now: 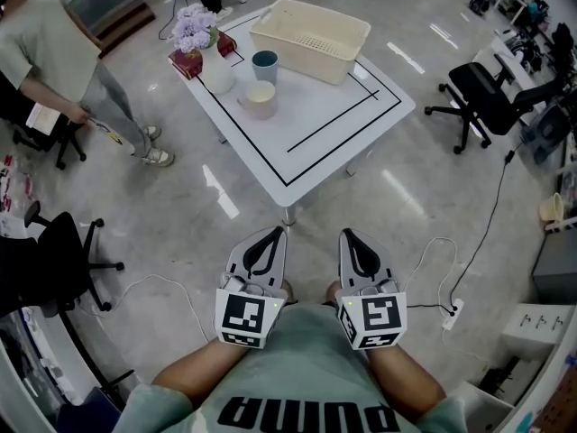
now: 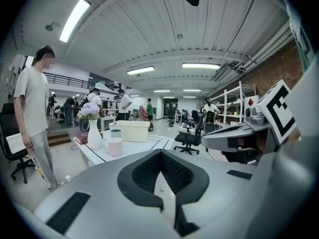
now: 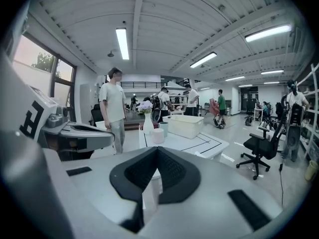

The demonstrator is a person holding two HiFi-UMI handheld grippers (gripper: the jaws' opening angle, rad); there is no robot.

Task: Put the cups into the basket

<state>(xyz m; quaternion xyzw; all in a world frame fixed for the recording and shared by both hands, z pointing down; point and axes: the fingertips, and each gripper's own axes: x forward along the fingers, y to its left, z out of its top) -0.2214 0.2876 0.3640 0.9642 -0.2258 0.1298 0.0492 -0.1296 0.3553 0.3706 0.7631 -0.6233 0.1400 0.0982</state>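
Open workshop, glossy grey floor, strip lights on a ribbed ceiling. Both forearms are tucked at the waist. The left gripper [image 1: 273,234] and right gripper [image 1: 348,234] sit side by side, apart, pointing ahead and slightly down.

Left gripper: jaws together, nothing between them. Right gripper: likewise closed and empty. Each carries a cube [image 1: 243,318] with black-and-white square markers.

Writing: "PUMA" in black on the wearer's green shirt [image 1: 306,413], upside down in the head view.

Square white table [image 1: 361,124] with a black outline stands ahead of both grippers, well apart from them.

- Pale pink cup [image 1: 259,98]: round, smooth, ahead of the left gripper.
- Teal cup [image 1: 265,61]: just beyond the pink one.
- Basket [image 1: 293,50]: cream plastic, rectangular, slotted floor, farthest ahead.
- White vase [image 1: 216,72]: lilac flowers, left of the cups.

A person [image 1: 54,52] stands far left.
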